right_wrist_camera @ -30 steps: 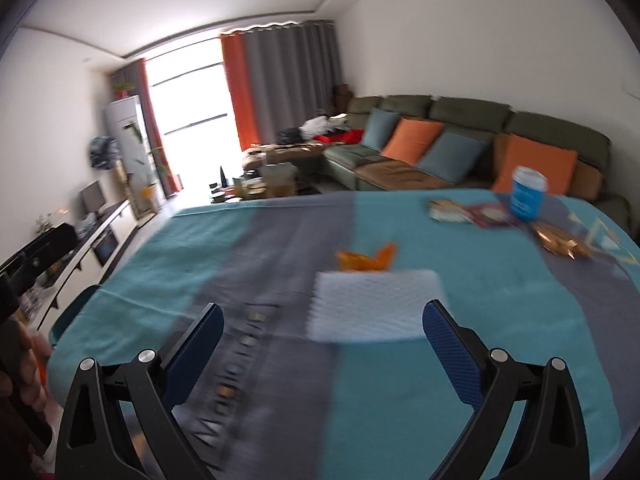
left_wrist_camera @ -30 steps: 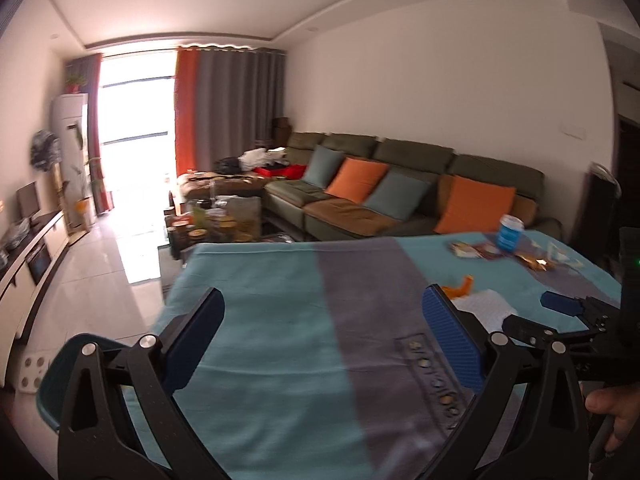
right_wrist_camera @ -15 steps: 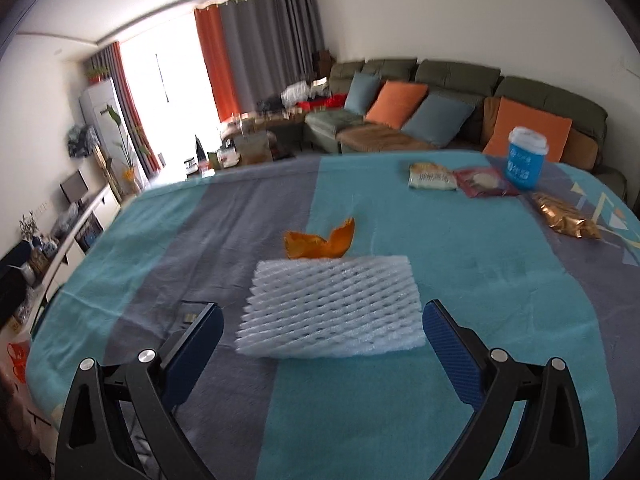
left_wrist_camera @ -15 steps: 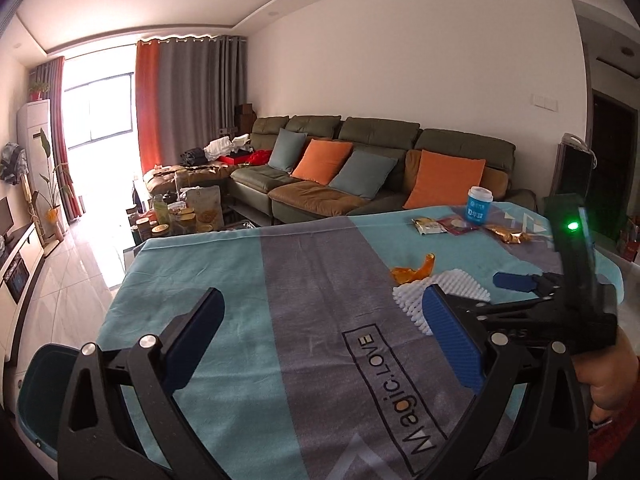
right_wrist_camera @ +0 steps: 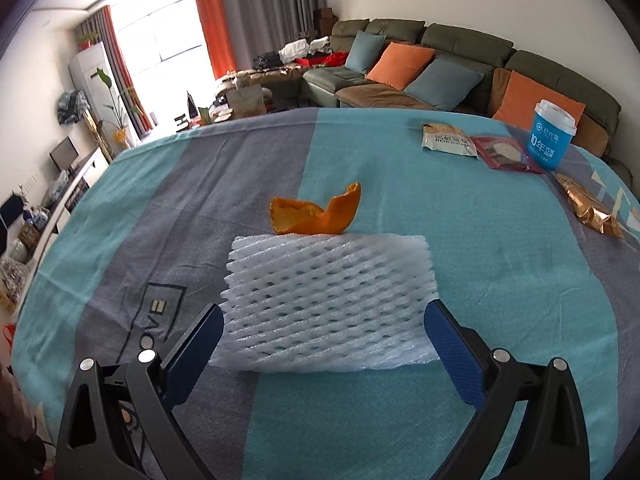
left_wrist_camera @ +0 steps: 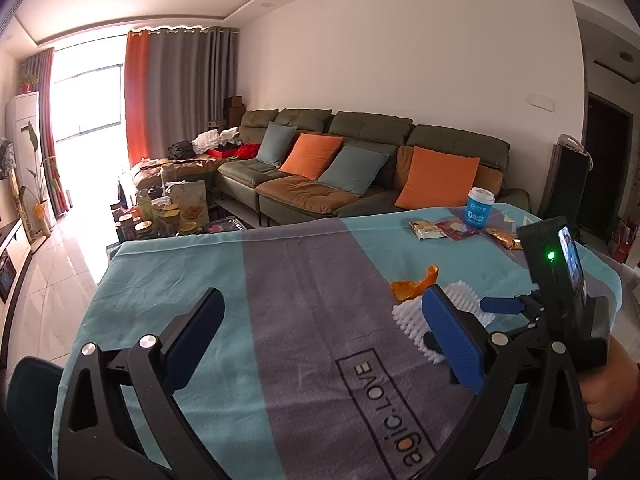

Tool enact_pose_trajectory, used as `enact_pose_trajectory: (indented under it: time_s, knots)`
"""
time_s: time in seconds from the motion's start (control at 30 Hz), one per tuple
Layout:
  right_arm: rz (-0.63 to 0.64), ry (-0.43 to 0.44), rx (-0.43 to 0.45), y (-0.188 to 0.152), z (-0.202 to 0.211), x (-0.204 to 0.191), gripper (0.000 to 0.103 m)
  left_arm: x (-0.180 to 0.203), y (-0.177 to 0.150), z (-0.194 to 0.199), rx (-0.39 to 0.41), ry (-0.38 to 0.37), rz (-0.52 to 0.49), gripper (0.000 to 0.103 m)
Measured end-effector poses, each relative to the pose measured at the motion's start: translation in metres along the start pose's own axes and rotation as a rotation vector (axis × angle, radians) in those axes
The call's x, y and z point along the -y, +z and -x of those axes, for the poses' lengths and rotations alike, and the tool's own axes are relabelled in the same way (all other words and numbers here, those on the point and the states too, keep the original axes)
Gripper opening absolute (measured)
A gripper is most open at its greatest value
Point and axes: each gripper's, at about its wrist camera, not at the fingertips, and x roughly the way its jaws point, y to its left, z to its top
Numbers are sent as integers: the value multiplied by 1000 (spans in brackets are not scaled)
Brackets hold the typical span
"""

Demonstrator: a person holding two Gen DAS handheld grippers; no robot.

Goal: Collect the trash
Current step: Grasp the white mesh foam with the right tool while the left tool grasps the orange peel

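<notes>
The right gripper has closed in on the foam net, jaws wide open around it, gripping nothing yet; orange peel at its twelve o'clock. The left gripper hovers open, empty. A grab looks imminent.

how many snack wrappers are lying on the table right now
3, all at the far right of the table: a pale wrapper, a dark red wrapper touching it beside the blue cup, and a gold wrapper nearer the edge. More could lie out of view.
</notes>
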Motion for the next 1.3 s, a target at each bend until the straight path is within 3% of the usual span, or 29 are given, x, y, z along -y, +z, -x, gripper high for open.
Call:
enact_pose_trajectory:
  time_s: [0.13,0.23,0.33,0.47,0.57,0.73,1.07,1.3]
  knots:
    - [20,-20,-12,1,-1,-2,93,2,3,-7,0,-11,-8,97]
    - [22,-23,-9,-1,3,2,82,4,5,-12,-4,-18,-13,97]
    - [18,-19,0,-4,8,8,66,9,7,-17,-7,-29,-20,97]
    - [-7,-12,18,-6,15,22,33,19,11,-27,-12,-55,-37,97]
    - [-17,5,32,-5,18,28,20,28,14,-35,-15,-75,-47,97]
    - [-58,34,75,-10,29,40,18,47,16,-54,-40,-111,-81,97]
    - [-160,-14,155,-16,64,85,18,82,13,-113,-141,-176,-121,97]
    - [-197,-24,170,-26,74,104,18,92,13,-169,-281,-243,-89,94]
